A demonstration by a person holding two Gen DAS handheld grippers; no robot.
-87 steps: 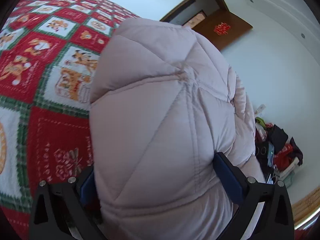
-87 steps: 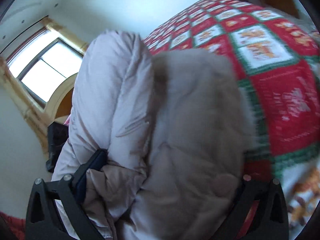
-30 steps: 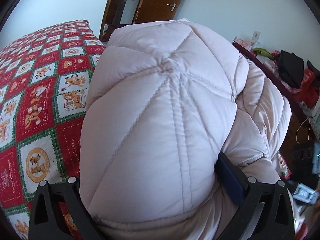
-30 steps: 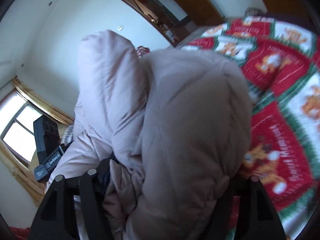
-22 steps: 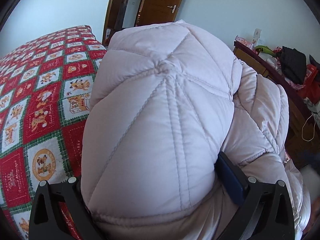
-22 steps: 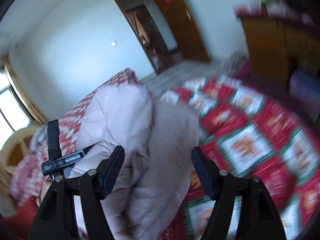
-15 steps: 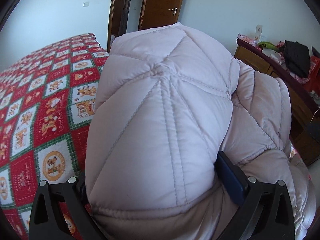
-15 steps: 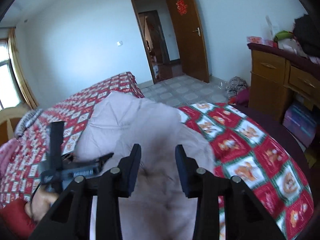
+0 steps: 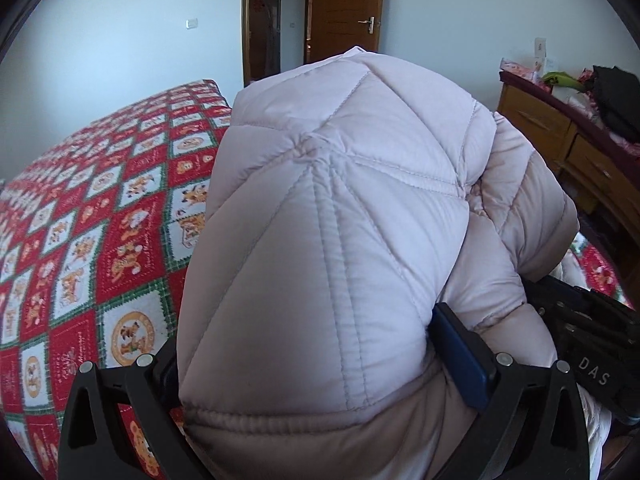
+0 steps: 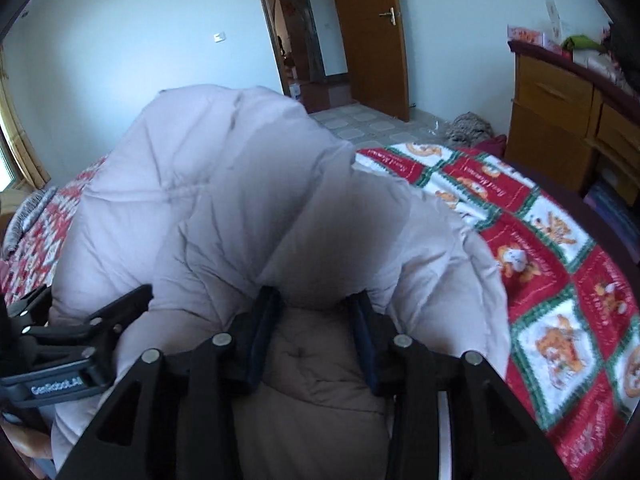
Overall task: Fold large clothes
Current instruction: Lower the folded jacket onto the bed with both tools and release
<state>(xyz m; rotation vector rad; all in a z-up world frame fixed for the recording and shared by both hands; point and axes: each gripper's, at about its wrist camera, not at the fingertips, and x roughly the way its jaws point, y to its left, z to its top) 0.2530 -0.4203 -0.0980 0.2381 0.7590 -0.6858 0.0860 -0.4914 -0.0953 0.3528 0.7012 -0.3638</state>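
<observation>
Jacket (image 9: 328, 240), a pale quilted puffer, sits bunched above the patchwork bed quilt (image 9: 80, 240), folding unfinished; left gripper (image 9: 320, 360) fingers clamp one bulge, right gripper (image 10: 316, 320) fingers pinch another fold

Right claw (image 10: 316, 312) pinching puffy jacket (image 10: 224, 184) (pale pink), quilt (image 10: 552, 264)

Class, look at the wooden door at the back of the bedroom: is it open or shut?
Open. The door is swung away from its frame, and through the doorway beside it you see into the next room.
</observation>
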